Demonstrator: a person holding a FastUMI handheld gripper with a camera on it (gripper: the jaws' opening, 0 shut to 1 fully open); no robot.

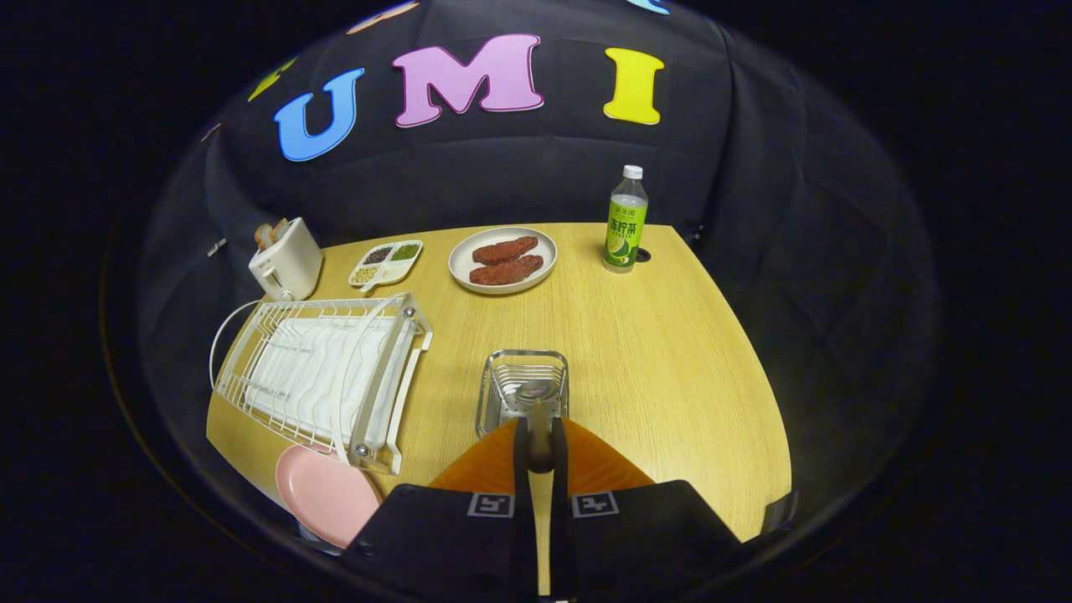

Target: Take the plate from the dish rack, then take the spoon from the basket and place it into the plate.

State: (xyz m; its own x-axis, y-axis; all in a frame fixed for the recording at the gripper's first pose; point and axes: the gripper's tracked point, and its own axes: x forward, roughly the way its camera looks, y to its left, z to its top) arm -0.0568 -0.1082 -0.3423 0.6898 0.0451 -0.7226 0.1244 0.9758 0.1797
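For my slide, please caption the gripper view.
Gripper shut on spoon above basket; pink plate beside rack.

Nothing to be read with confidence as plain words or numbers. On the bottle (625, 219) at the far side of the desk (670, 377), a green label with large dark characters and finer print below, too small and warped to make out. On the hand-held gripper (540, 429), two square black-and-white coded marks, one at the base of each finger. Fingers (520, 445) drawn close, pressing on what looks like the handle of the spoon (533, 390), its bowl lying in the wire basket (525, 355).
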